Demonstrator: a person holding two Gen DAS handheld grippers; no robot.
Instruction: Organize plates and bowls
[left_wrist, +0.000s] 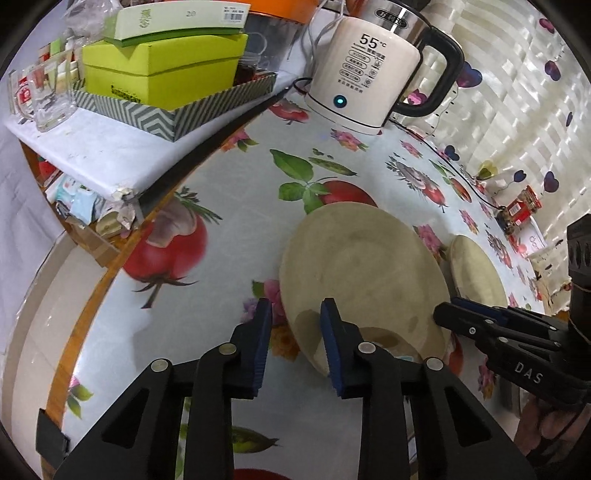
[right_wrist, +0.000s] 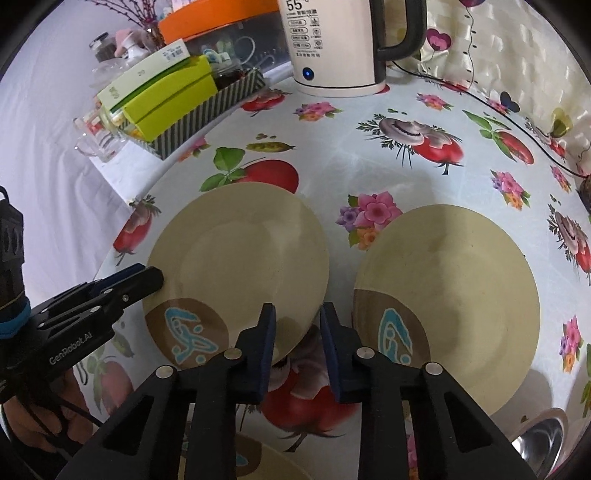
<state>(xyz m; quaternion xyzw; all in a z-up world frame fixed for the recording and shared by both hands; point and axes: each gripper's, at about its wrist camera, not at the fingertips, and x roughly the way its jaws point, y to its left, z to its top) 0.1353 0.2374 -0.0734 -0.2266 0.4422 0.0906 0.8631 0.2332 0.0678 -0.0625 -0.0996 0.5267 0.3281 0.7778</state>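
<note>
We are hovering both grippers over two round cream plates lying flat, no long axis. Left gripper (left_wrist: 295, 317), jaws narrowly apart, is straddling the left plate (right_wrist: 236, 258) rim at nine o'clock; right gripper (right_wrist: 297, 321) is gaping over its four o'clock edge. The kettle (left_wrist: 365, 74) is reading "55°C".
</note>
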